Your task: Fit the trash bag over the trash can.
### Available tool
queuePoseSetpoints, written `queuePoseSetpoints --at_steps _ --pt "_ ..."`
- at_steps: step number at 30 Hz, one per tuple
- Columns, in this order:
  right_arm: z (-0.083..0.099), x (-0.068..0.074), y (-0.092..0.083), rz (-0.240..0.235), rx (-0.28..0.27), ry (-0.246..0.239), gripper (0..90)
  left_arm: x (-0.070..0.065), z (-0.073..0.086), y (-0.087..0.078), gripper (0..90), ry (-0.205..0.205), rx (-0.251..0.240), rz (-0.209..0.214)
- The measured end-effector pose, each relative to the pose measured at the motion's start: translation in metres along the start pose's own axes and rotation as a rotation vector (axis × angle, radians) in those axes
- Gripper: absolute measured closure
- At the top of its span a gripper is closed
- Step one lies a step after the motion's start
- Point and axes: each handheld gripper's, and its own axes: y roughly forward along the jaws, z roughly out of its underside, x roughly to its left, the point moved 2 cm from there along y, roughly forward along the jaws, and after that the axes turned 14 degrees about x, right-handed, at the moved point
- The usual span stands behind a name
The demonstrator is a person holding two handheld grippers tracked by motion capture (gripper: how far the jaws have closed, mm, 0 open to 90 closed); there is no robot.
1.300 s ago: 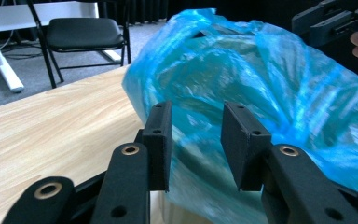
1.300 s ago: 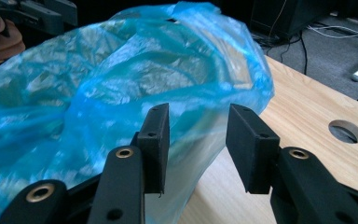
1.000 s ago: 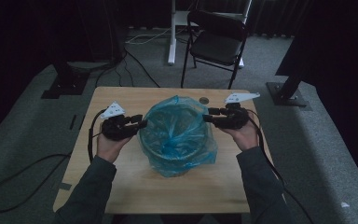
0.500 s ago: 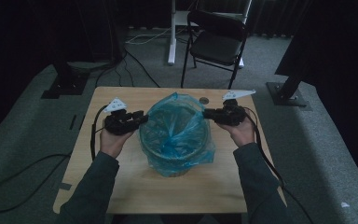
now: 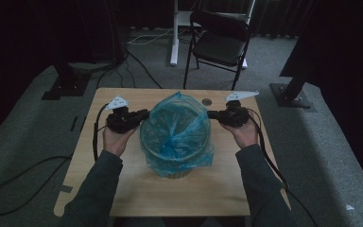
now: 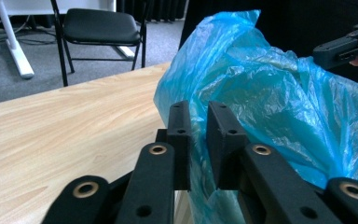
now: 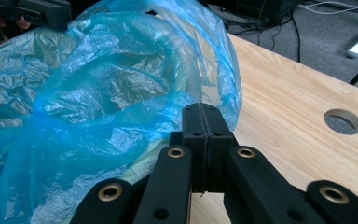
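A blue plastic bag lines a round bin on the wooden table, its top standing loose above the rim. My left gripper is at the bag's left edge. In the left gripper view its jaws have just been closing, and a narrow gap remains with the bag's film running through it. My right gripper is at the bag's right edge. It has just closed, and its jaws are pressed together on the bag's rim.
A black folding chair and a white stand leg are on the floor beyond the table. A round hole is in the tabletop near the right gripper. Cables trail from both grippers over the table's sides.
Both hands stay almost where they were at the bag's two sides. The bag's loose top edge has shifted slightly between them.
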Motion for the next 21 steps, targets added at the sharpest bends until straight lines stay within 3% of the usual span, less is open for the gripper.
queuePoseSetpoints --at_steps 2,8,11,15,21 --pt "0.000 0.000 -0.002 0.004 -0.011 0.006 88.3 0.000 -0.001 -0.001 84.7 0.001 -0.005 -0.015" --pt "-0.002 0.000 -0.002 -0.036 -0.054 0.028 63.3 0.004 -0.002 0.000 89.5 -0.006 -0.003 -0.030" --pt "-0.003 0.000 0.001 -0.051 -0.048 0.026 59.4 0.005 -0.002 0.002 89.5 -0.010 -0.003 -0.034" --pt "-0.003 0.000 0.007 -0.066 -0.020 0.021 61.1 0.003 -0.003 0.003 88.7 -0.002 -0.007 -0.018" --pt "-0.003 0.001 0.009 -0.100 -0.014 0.022 69.7 -0.001 -0.008 0.007 73.1 0.022 0.006 -0.004"
